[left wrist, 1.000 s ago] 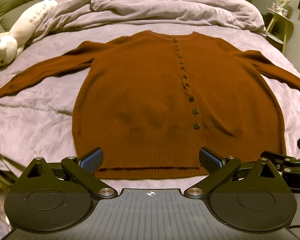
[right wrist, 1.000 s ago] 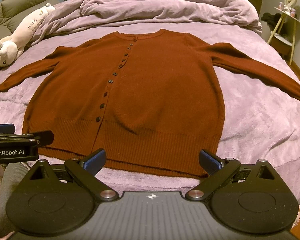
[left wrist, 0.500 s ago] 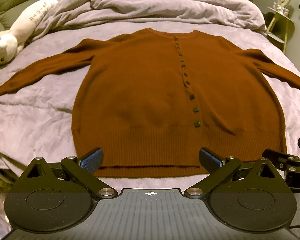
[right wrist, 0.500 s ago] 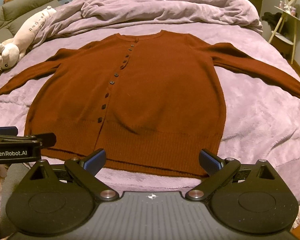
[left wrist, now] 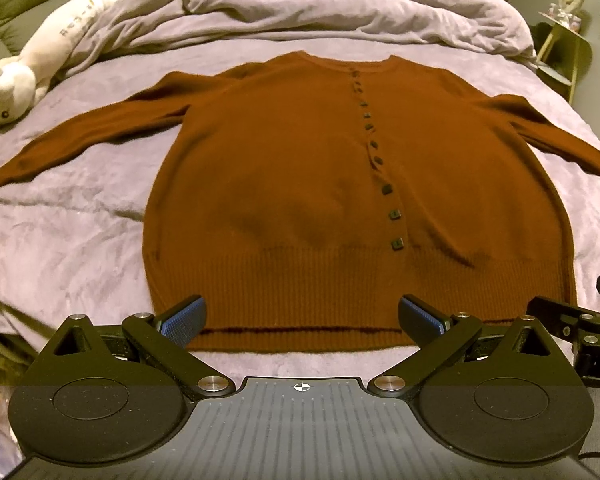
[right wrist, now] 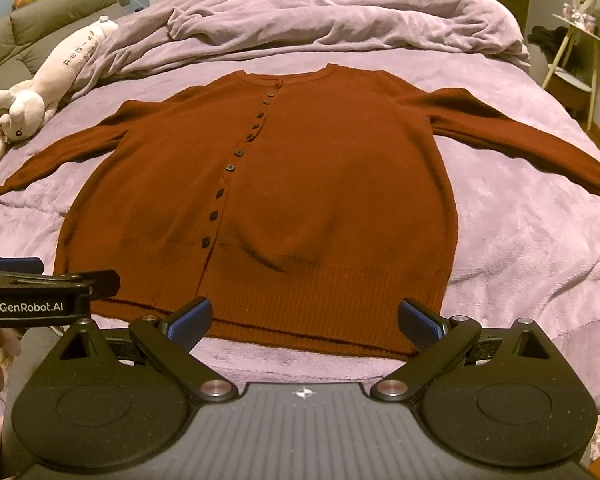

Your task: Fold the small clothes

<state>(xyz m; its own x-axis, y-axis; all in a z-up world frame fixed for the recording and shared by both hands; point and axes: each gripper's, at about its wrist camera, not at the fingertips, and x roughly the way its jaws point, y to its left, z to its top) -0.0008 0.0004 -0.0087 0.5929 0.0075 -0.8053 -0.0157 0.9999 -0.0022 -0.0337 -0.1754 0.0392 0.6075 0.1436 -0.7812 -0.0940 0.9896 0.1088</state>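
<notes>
The rust-brown cardigan (left wrist: 300, 184) lies flat and buttoned on the purple bed (left wrist: 60, 240), both the left gripper (left wrist: 300, 316) and right gripper (right wrist: 304, 316) wide open and empty near its hem — better to pinch each sleeve cuff first and fold it inward.

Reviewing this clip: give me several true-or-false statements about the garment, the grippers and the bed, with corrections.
1. The rust-brown knitted cardigan lies flat, both sleeves spread. True.
2. The left gripper clamps the hem. False: its jaws are open, holding nothing.
3. The right gripper is open, near the ribbed hem. True.
4. The cardigan is unbuttoned. False: its dark square buttons are fastened.
5. A pale plush toy lies on the lilac bed cover. True.
</notes>
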